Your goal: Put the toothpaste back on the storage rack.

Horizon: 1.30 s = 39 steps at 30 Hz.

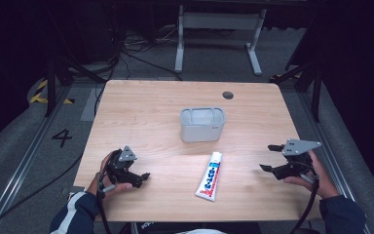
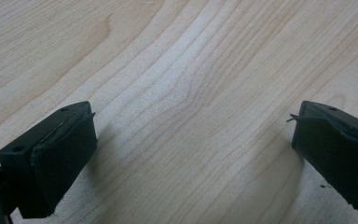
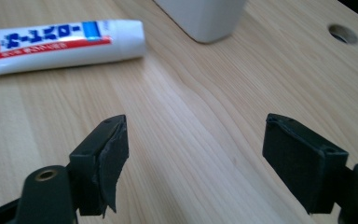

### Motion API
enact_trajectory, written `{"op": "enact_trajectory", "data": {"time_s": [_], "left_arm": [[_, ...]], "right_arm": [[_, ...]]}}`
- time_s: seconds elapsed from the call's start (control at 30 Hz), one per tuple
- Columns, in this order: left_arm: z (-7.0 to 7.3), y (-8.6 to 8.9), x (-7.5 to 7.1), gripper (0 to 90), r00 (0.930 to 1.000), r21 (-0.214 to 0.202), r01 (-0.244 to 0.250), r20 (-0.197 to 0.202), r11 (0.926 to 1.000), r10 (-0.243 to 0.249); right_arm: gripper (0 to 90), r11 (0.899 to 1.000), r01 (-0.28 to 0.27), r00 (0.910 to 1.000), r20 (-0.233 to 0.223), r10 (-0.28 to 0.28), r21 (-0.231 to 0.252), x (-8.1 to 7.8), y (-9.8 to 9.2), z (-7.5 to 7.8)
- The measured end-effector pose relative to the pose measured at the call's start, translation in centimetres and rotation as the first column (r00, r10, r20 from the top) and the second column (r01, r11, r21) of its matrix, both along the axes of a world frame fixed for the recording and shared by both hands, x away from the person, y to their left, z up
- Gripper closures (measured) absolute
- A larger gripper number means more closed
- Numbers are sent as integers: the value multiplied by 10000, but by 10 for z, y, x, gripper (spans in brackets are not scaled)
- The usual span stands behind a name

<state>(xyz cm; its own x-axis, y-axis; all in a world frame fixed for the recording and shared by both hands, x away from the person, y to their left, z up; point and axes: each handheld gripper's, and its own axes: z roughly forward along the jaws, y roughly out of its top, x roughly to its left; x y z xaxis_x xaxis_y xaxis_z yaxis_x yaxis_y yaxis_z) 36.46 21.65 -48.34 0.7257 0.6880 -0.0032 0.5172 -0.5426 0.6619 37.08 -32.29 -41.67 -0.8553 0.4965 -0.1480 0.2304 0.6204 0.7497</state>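
Observation:
A white toothpaste tube with red and blue print lies flat near the table's front edge, its cap end toward a pale grey open bin that stands at mid table. My left gripper rests low at the front left, pointing right. In the left gripper view the left gripper is open over bare wood. My right gripper is held at the front right, pointing left toward the tube and apart from it. The right gripper view shows the right gripper open and empty, with the tube and the bin beyond it.
The wooden table has a round cable hole near its far edge, also seen as a hole in the right gripper view. A white metal frame and loose cables lie on the floor behind the table.

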Motion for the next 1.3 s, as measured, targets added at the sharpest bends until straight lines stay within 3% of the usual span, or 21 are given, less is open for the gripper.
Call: {"op": "enact_trajectory", "data": {"time_s": [0.1, 0.3, 0.33, 0.53, 0.57, 0.8, 0.87, 1.0, 1.07, 1.2, 1.3], "left_arm": [[0, 0, 0, 2, 10000, -26, 0, -44, 10000, -1], [0, 0, 0, 2, 10000, -30, 19, -34, 10000, -19], [0, 0, 0, 2, 10000, -28, 17, -32, 10000, -17], [0, 0, -1, 2, 10000, -56, -32, -59, 10000, 32], [0, 0, -1, 2, 10000, -56, -32, -59, 10000, 32], [0, 3, -7, 4, 9997, -55, -198, -120, 9998, 198], [0, 3, -10, 4, 9995, -73, -311, -85, 9995, 311], [0, 5, -16, 4, 9992, -85, -402, -65, 9992, 402], [0, 6, -18, 4, 9991, -95, -412, -51, 9991, 412], [0, 9, -24, 5, 9987, -50, -500, -62, 9987, 500], [0, 12, -28, 6, 9982, -60, -590, -53, 9982, 589]], "right_arm": [[238, 9975, -668, 9977, 70, 670, -248, 5, 20, 8], [249, 9819, -1716, 9851, -35, 1718, -799, 11, 49, 14], [245, 9740, -2000, 9795, 16, 2014, -1068, 12, 59, 14], [238, 9467, -2807, 9594, -189, 2814, -1581, 14, 84, 14], [238, 9467, -2807, 9594, -189, 2814, -1581, 14, 84, 14], [232, 9110, -3714, 9281, -436, 3698, -1791, 14, 106, 13], [231, 8954, -4005, 9157, -503, 3987, -1946, 14, 113, 12], [230, 8757, -4278, 9031, -644, 4247, -2238, 15, 124, 9], [230, 8614, -4503, 8919, -738, 4462, -2350, 17, 129, 7], [224, 8436, -4715, 8807, -878, 4654, -2569, 19, 138, 3], [221, 8182, -5050, 8616, -1042, 4968, -2747, 20, 146, 1]]}}
